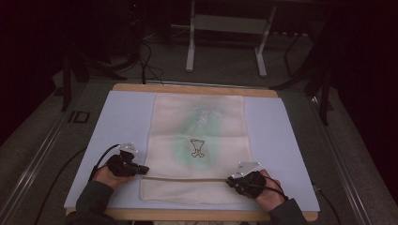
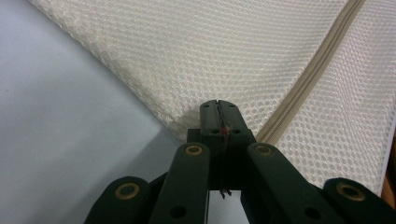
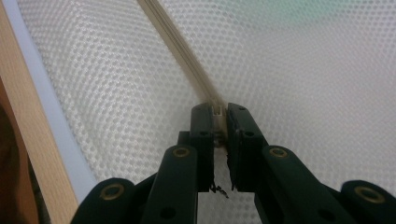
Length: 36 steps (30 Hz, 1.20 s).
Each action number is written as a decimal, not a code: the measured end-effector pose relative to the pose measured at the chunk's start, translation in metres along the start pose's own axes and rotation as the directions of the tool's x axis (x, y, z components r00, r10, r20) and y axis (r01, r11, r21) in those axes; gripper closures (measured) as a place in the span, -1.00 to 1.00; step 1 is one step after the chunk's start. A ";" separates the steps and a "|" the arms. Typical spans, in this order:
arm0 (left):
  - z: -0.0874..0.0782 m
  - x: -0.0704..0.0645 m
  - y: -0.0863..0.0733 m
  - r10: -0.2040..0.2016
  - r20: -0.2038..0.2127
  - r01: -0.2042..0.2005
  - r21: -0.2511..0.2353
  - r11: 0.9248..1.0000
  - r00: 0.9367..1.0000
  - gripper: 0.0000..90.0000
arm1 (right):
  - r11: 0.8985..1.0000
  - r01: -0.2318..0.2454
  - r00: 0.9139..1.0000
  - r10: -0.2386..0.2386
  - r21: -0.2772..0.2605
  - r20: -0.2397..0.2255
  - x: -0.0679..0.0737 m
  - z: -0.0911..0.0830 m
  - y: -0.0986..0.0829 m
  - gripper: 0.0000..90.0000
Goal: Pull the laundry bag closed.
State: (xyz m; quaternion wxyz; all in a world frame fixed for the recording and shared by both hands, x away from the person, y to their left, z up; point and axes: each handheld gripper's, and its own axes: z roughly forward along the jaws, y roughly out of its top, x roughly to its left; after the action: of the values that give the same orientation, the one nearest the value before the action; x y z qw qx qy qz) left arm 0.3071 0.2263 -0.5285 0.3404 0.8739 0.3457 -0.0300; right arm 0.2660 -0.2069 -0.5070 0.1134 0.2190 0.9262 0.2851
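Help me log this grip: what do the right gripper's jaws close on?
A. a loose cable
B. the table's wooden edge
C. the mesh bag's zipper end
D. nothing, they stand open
C: in the right gripper view, the right gripper pinches the zipper end of the mesh laundry bag.

- You have one mesh laundry bag [image 1: 197,150], lying flat at the centre of the worktop [image 1: 122,117].
- One zipper [image 1: 187,178] runs across it, toward the 6 o'clock end.
- One small printed figure [image 1: 197,147] sits at the bag's middle, over one green shape showing through the mesh.
- You hold two grippers: the left gripper [image 1: 143,169] at 8 o'clock and the right gripper [image 1: 231,182] at 4 o'clock, each with two jaws pressed together on the bag at the zipper's ends.
- One worktop carries it all, with one pale sheet [image 1: 281,140] over it.
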 end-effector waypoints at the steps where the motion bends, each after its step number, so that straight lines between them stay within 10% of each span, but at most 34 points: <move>1: 0.000 0.000 0.000 -0.001 0.000 0.001 0.000 1.000 1.000 1.00 | 1.000 0.000 1.000 0.000 -0.002 0.001 -0.001 0.000 -0.001 0.83; 36: 0.000 0.000 0.000 0.002 0.000 -0.002 0.003 1.000 1.000 1.00 | 1.000 -0.027 1.000 0.027 0.004 0.013 -0.008 -0.013 -0.013 0.83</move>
State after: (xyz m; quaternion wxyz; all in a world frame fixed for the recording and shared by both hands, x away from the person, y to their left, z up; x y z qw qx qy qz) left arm 0.3073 0.2262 -0.5282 0.3390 0.8749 0.3446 -0.0304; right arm 0.2643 -0.2272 -0.5031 0.1150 0.2333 0.9230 0.2836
